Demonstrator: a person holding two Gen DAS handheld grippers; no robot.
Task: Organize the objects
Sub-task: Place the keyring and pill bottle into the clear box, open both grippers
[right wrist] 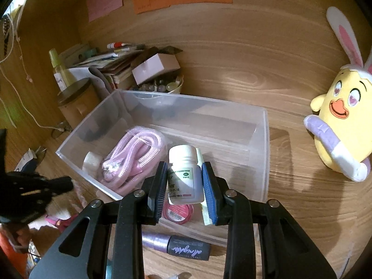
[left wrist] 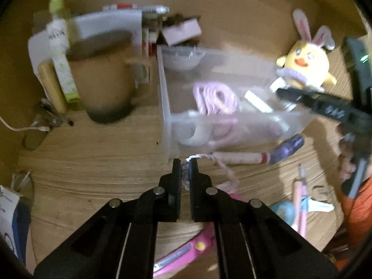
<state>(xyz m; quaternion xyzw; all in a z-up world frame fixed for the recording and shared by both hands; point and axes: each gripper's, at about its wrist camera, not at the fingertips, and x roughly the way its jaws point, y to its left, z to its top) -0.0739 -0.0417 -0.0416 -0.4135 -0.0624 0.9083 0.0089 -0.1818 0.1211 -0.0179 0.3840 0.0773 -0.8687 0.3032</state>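
A clear plastic bin [right wrist: 262,139] stands on the wooden desk and holds a bagged pink rope bundle [right wrist: 132,158], a white tape roll [right wrist: 91,162] and a pink round tin [right wrist: 179,211]. My right gripper [right wrist: 184,164] is shut on a white pill bottle [right wrist: 183,179], which hangs upright over the bin's near end. In the left wrist view my left gripper [left wrist: 184,165] is shut on a pink-white braided cord [left wrist: 186,179] just in front of the bin [left wrist: 167,107]. The cord runs right to a handle with a purple end [left wrist: 246,158] lying against the bin wall.
A yellow chick plush with rabbit ears [right wrist: 339,121] leans right of the bin. A brown lidded pot [left wrist: 104,81], a green spray bottle and stacked books with a small box [right wrist: 155,67] crowd the back left. A purple-grey tube [right wrist: 176,244], pens [left wrist: 300,197] and a pink object [left wrist: 181,253] lie near me.
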